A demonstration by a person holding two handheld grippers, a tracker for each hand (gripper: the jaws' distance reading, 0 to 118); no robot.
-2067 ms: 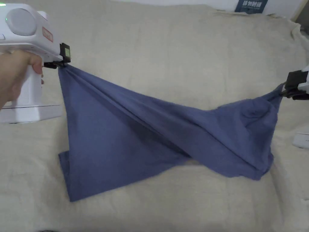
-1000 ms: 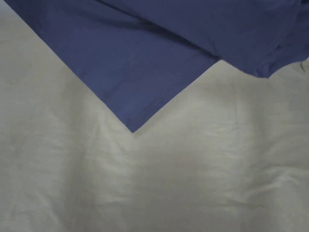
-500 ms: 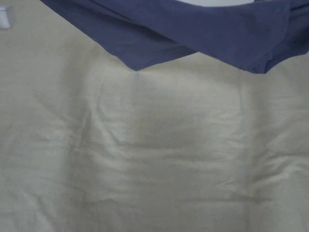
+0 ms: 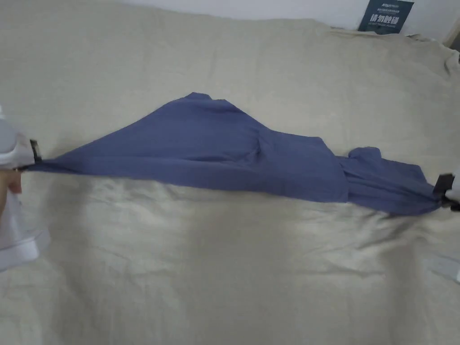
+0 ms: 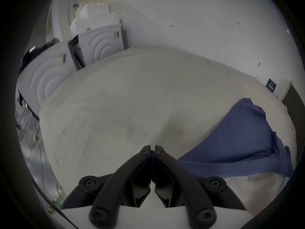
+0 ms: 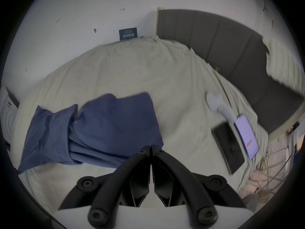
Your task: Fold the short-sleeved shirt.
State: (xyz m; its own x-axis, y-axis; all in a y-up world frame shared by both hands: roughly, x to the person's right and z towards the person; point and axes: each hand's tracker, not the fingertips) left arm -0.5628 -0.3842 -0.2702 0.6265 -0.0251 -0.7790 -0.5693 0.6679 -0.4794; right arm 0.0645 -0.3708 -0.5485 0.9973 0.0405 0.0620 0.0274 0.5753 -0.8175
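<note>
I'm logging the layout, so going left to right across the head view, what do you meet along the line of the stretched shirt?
Left gripper, white-bodied with black jaws, held by a hand → blue short-sleeved shirt, stretched out over the beige bed sheet → right gripper, black jaws at the picture's right edge.

Both tongs [image 4: 32, 157] are cut off by the head view's edges.
</note>
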